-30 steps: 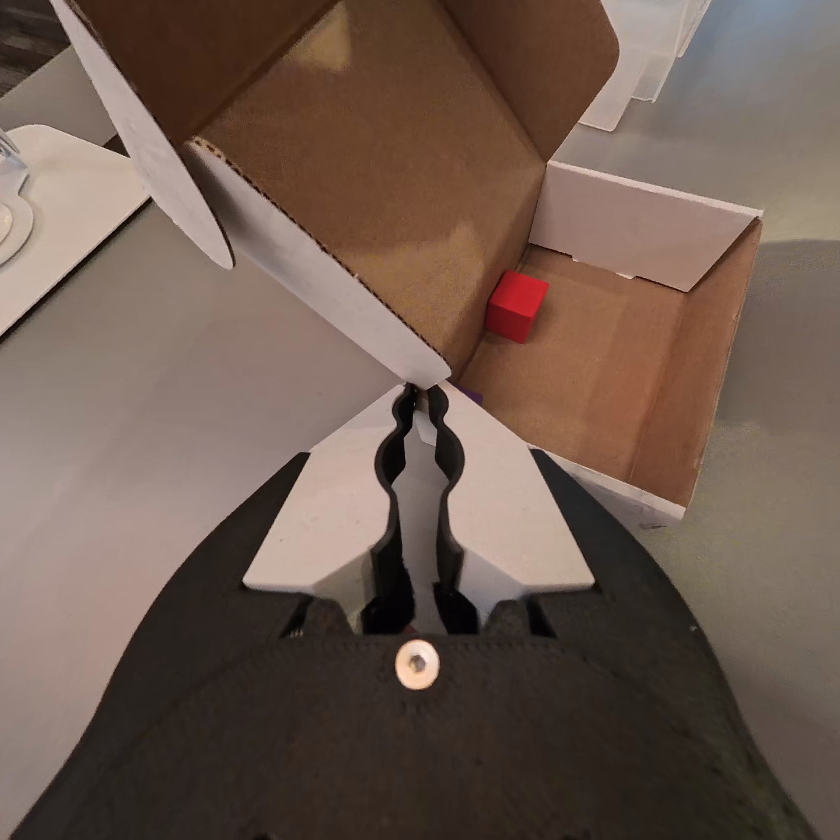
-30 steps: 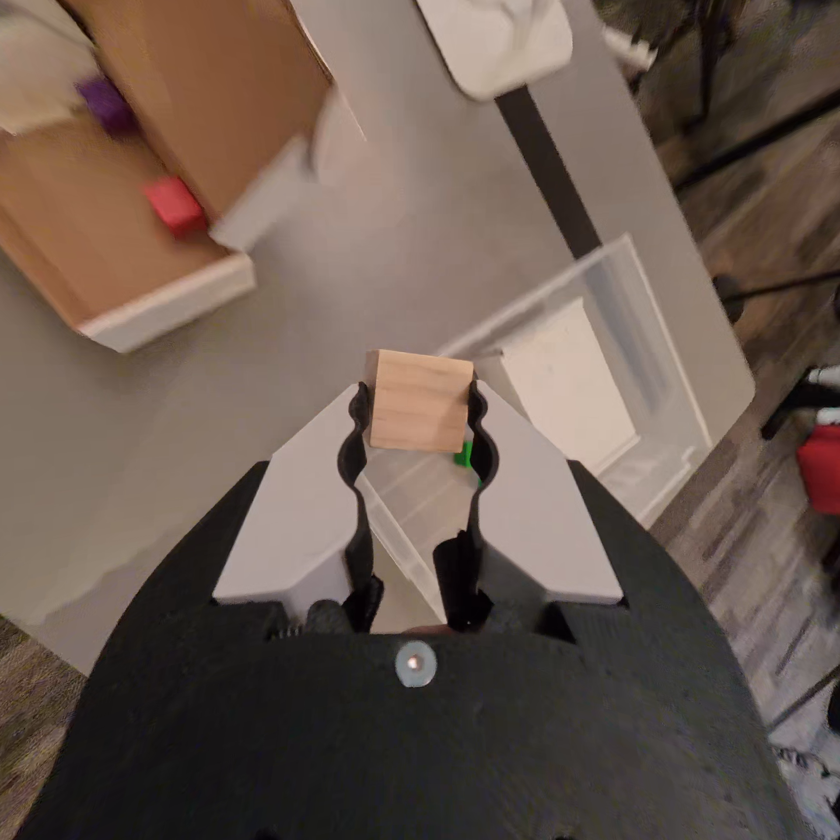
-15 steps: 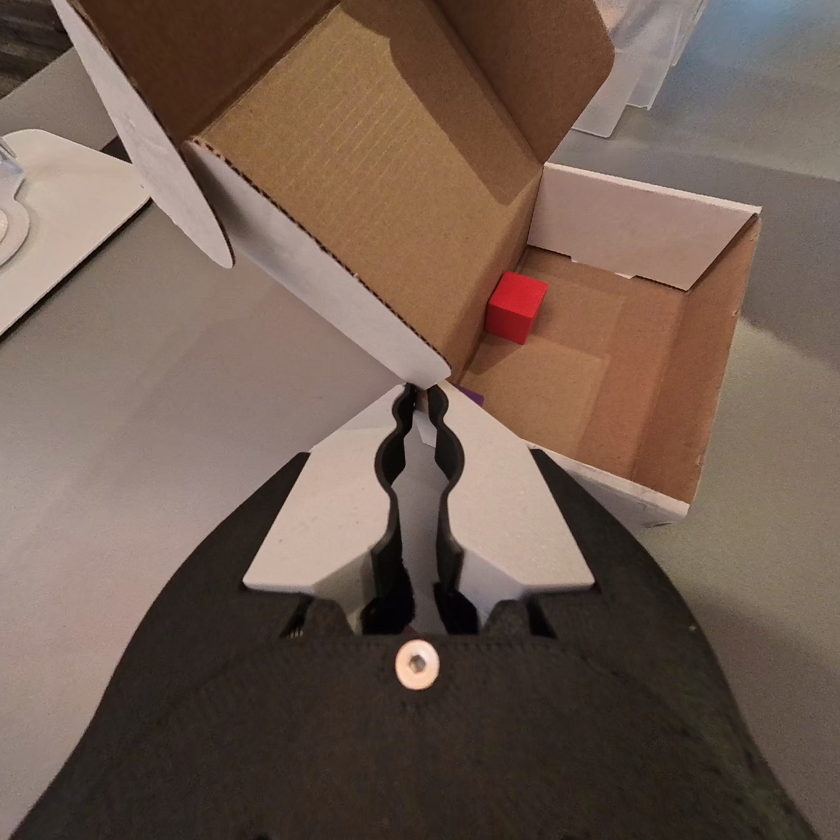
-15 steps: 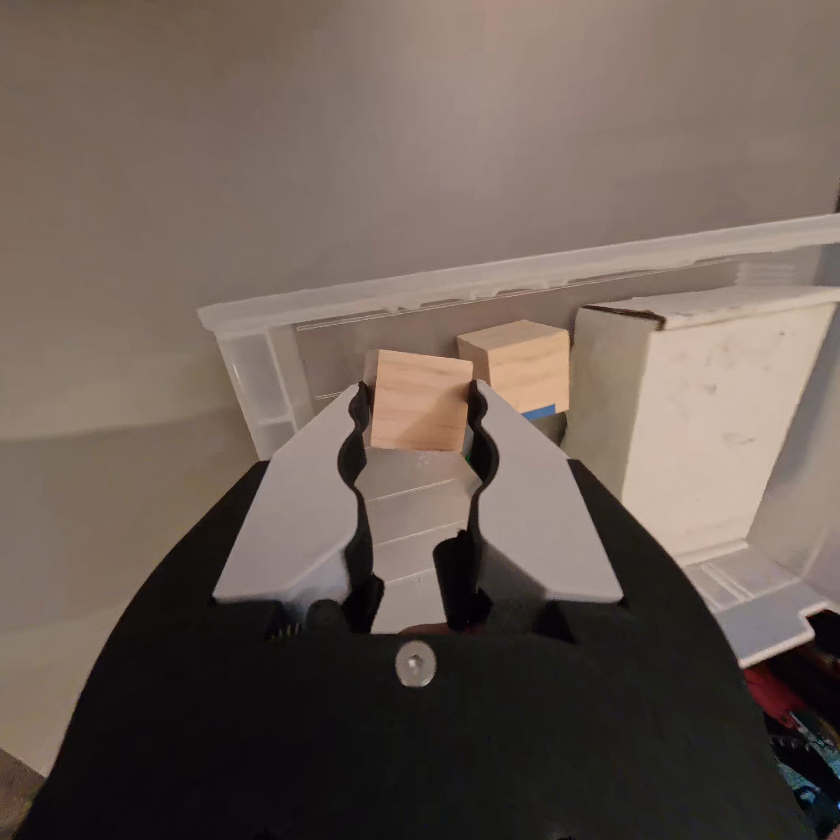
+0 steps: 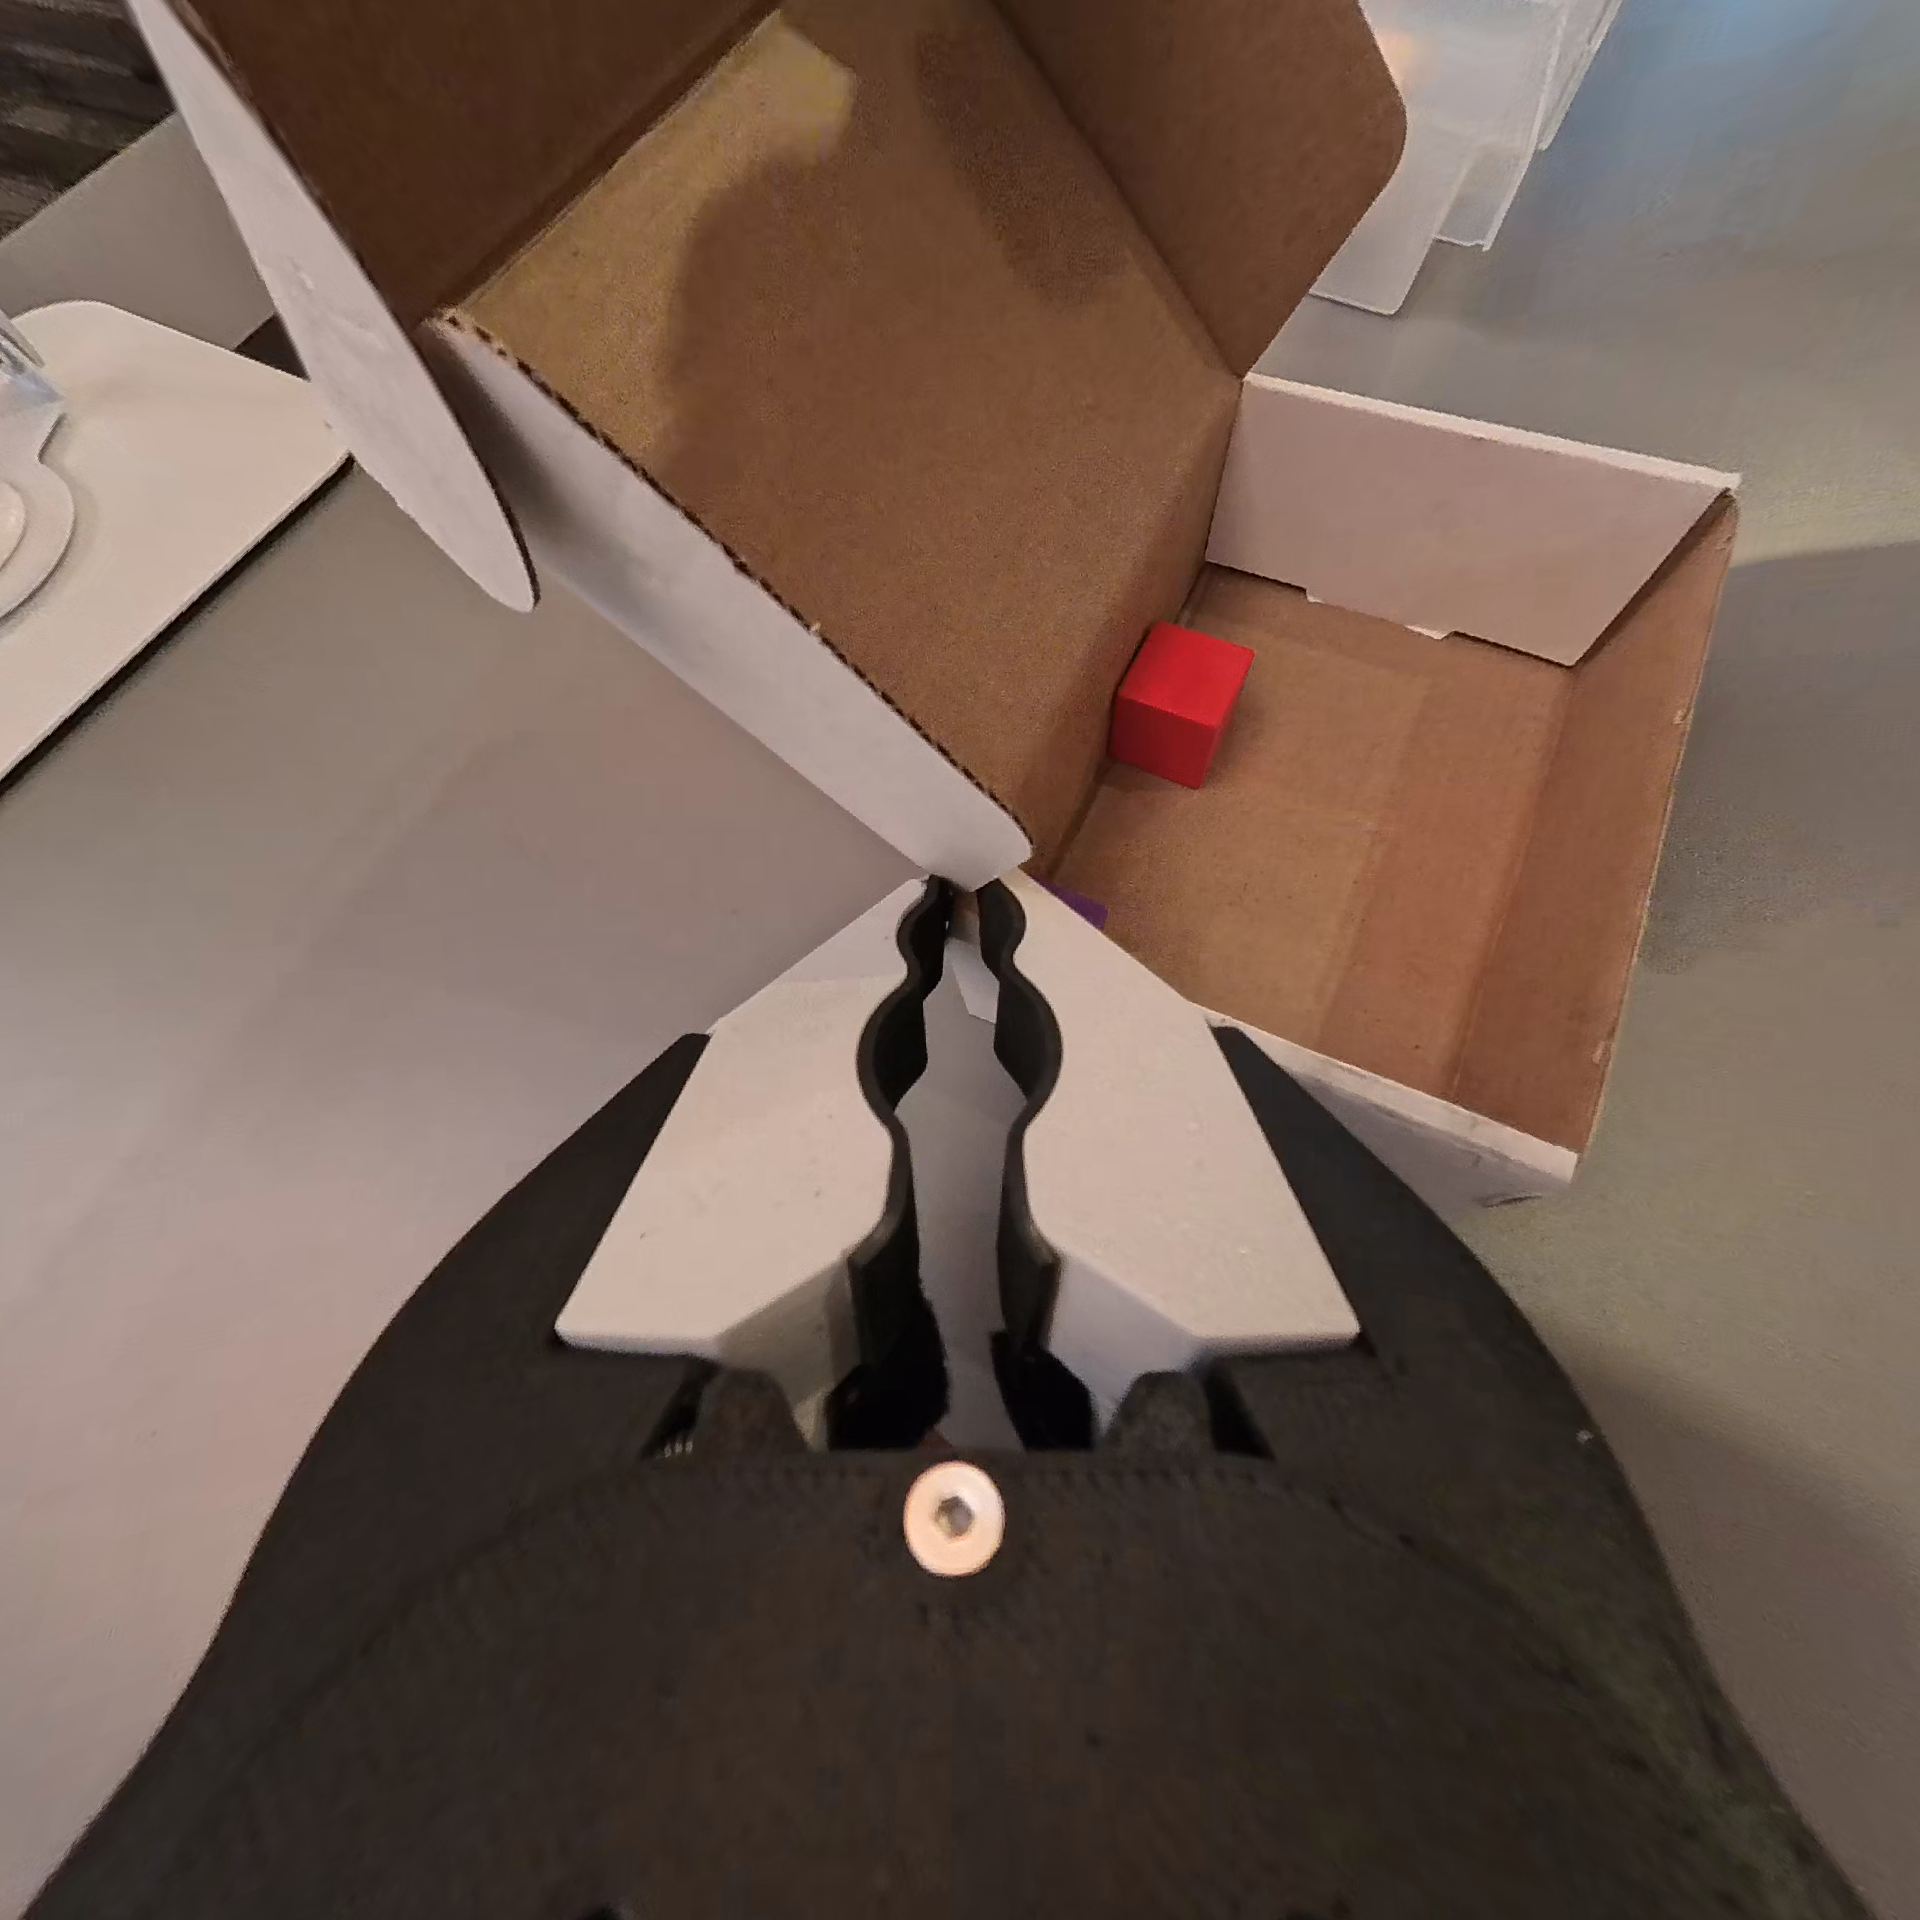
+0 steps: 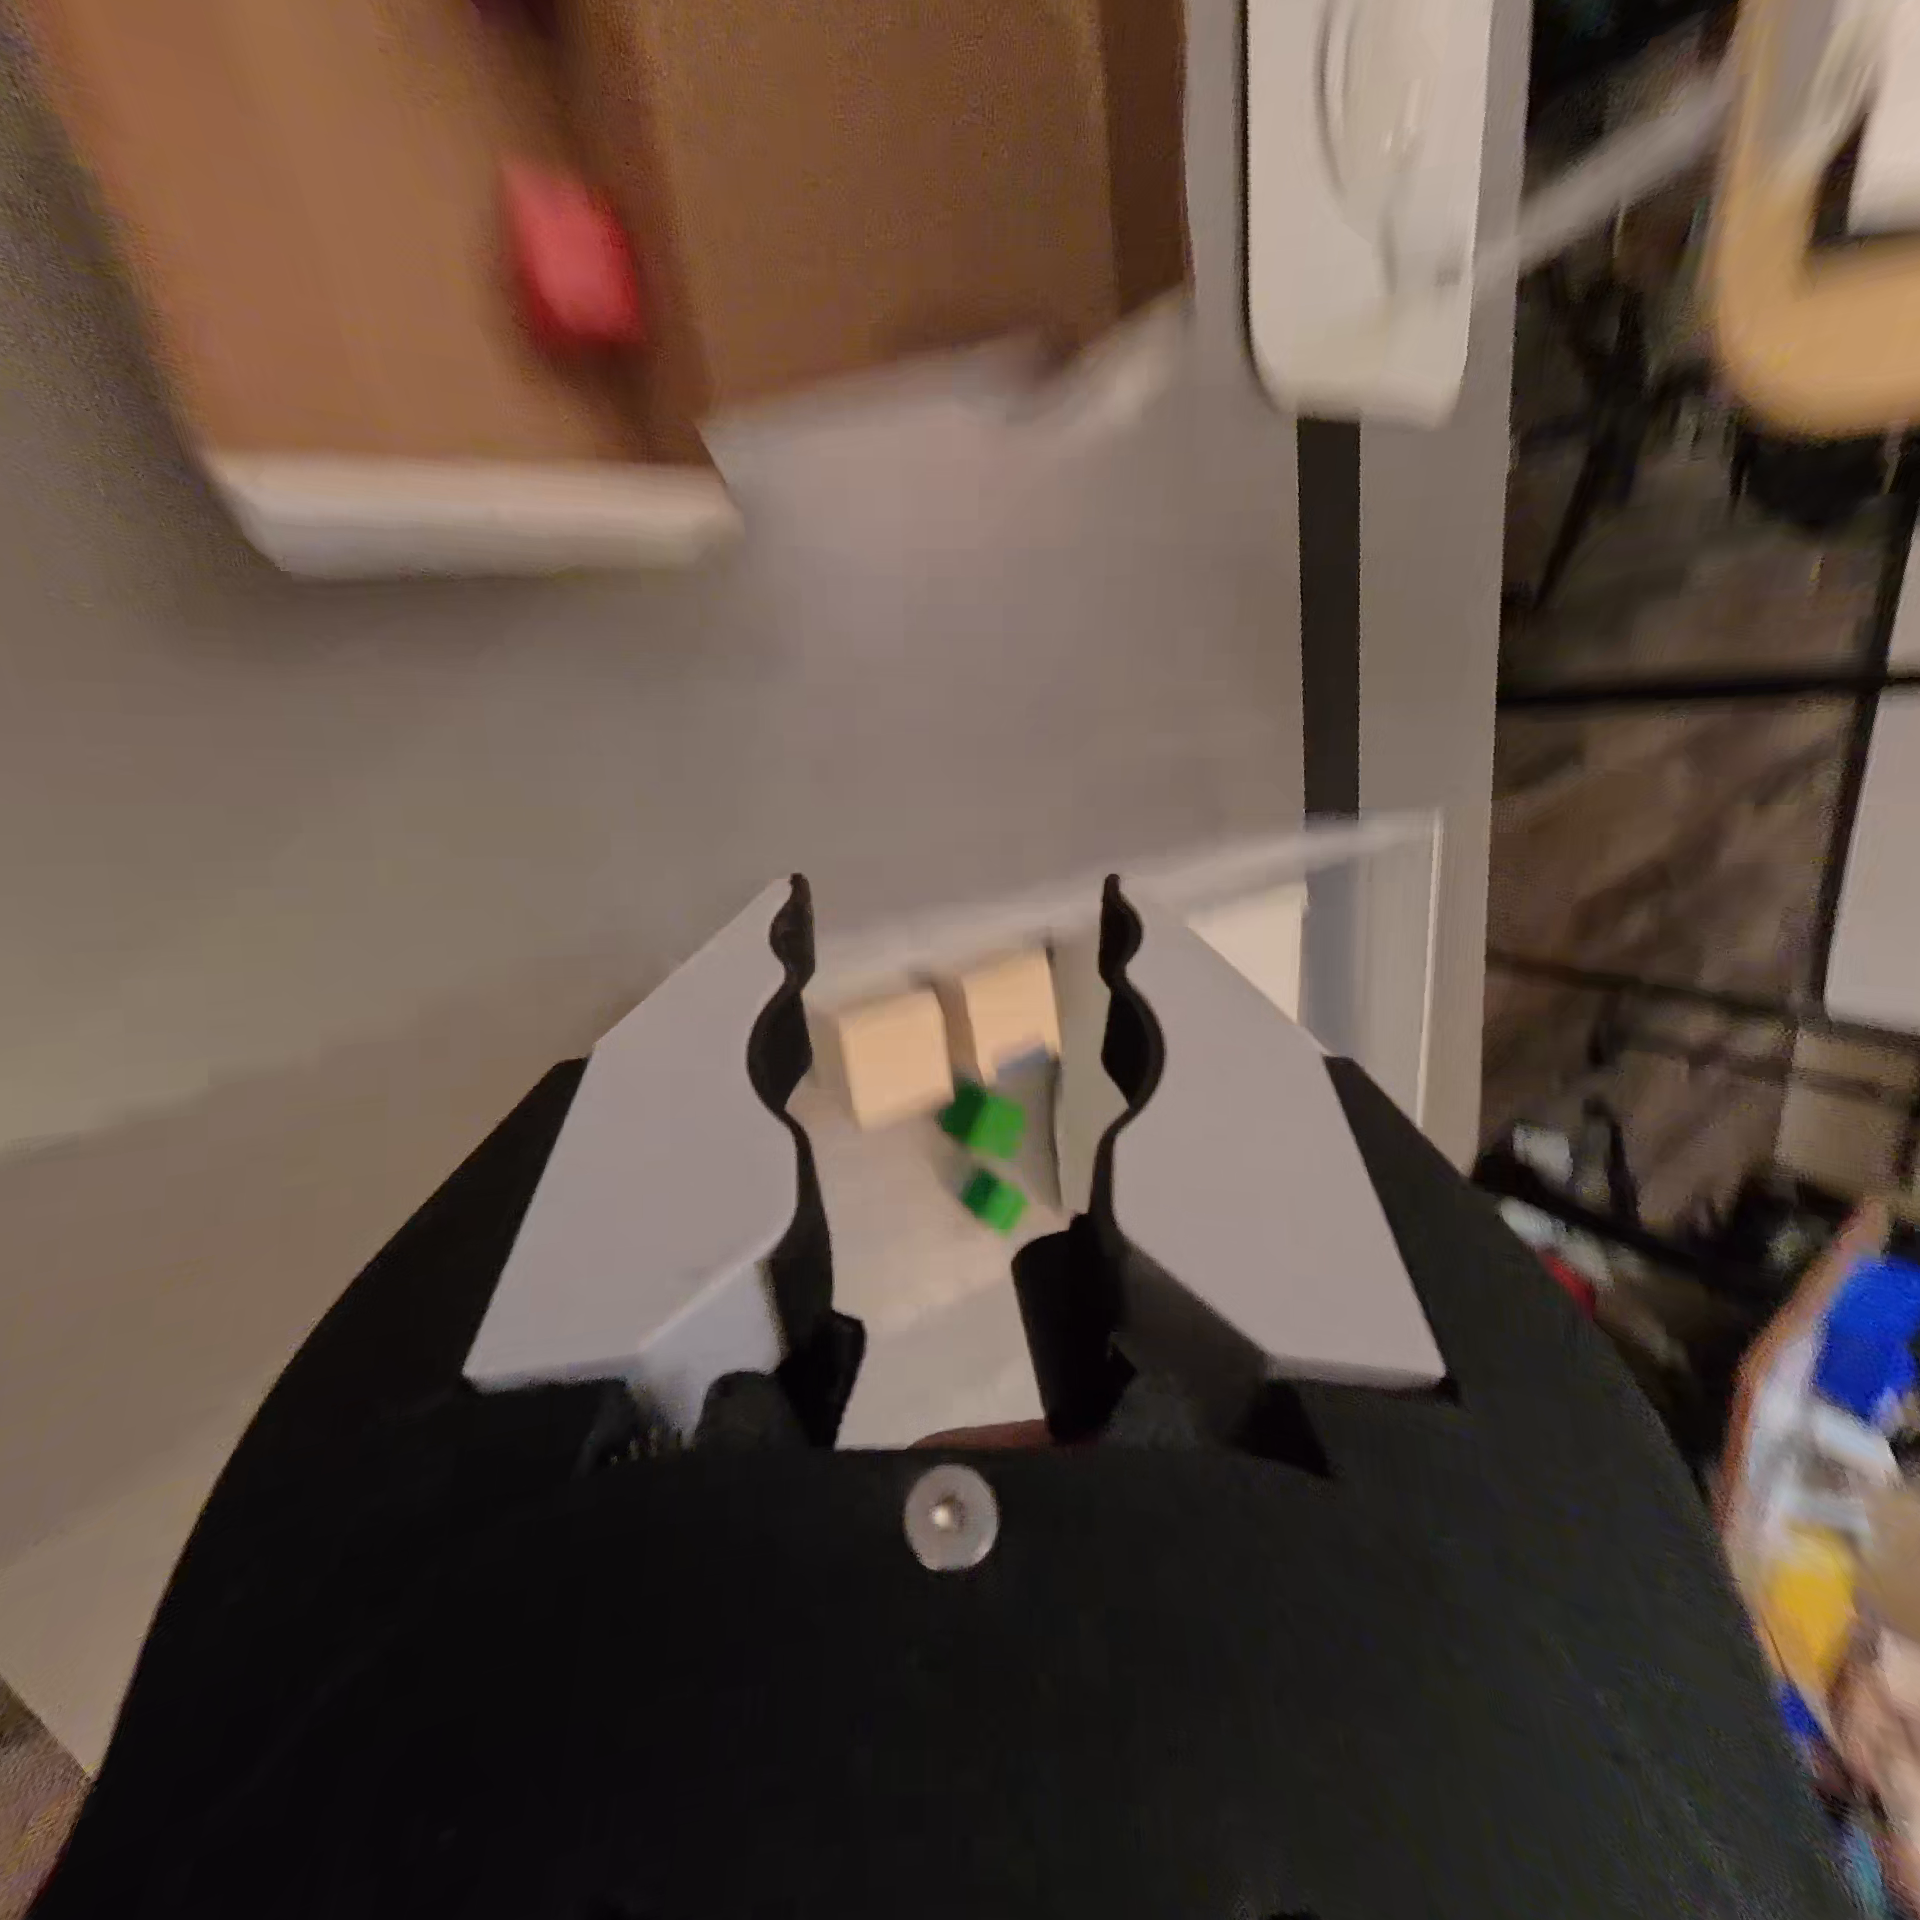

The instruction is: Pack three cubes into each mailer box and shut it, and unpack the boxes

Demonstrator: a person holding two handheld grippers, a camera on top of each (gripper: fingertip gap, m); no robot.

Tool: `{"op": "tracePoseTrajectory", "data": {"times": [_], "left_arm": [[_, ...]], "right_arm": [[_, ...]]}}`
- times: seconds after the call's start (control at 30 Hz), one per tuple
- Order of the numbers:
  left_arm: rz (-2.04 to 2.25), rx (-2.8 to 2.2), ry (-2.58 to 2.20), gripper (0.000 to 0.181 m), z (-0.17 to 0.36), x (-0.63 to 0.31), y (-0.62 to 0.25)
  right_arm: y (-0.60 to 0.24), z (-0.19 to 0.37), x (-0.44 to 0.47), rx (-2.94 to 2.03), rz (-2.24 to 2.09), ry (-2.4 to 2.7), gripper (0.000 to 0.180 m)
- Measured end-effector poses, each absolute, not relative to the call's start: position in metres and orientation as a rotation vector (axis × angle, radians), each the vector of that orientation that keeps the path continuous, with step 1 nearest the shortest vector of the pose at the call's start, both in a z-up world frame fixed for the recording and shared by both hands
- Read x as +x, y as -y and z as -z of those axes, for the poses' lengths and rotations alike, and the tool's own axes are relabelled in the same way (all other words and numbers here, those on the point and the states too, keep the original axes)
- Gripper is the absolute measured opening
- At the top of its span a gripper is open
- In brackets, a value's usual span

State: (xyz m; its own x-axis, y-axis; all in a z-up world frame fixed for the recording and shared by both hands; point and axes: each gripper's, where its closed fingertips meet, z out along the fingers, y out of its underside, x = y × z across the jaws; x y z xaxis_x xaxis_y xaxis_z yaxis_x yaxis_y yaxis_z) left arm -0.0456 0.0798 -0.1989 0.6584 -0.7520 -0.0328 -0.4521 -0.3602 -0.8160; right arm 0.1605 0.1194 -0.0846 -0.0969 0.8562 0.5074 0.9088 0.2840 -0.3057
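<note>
In the left wrist view, my left gripper (image 5: 966,896) is shut on a corner of the raised lid of the open white mailer box (image 5: 1475,520). A red cube (image 5: 1179,717) sits on the box floor by the lid. A purple cube (image 5: 1078,906) peeks out behind my right finger. In the blurred right wrist view, my right gripper (image 6: 954,888) is open and empty above a clear bin (image 6: 1299,847). Two wooden cubes (image 6: 888,1049) and two green cubes (image 6: 982,1122) lie in the bin. The mailer box (image 6: 478,514) with the red cube (image 6: 566,265) shows at the upper left.
A white box (image 6: 1247,935) stands in the clear bin behind my right finger. A white stand (image 5: 135,436) lies on the grey table (image 5: 312,935) to the left. The table's edge and a cluttered floor (image 6: 1662,935) are on the right.
My right gripper has opened and let the wooden cube go into the clear bin, then swung back up toward the box. My left gripper has kept its hold on the lid.
</note>
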Motion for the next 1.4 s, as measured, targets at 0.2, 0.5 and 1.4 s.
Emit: {"op": "tracePoseTrajectory", "data": {"times": [0.2, 0.5, 1.4], "left_arm": [[0.412, -2.006, -0.943, 0.004, 0.198, -0.045, -0.079], [0.383, -1.995, -0.946, 0.004, 0.199, -0.045, -0.079], [0.342, -1.966, -0.972, 0.004, 0.199, -0.046, -0.081]], "right_arm": [[-0.04, 0.126, 0.059, -1.484, -0.071, 2.175, 0.041], [-0.081, 0.216, 0.034, -1.648, 0.149, 2.193, 0.033], [-0.105, 0.118, 0.109, -1.612, 0.111, 2.031, 0.026]]}}
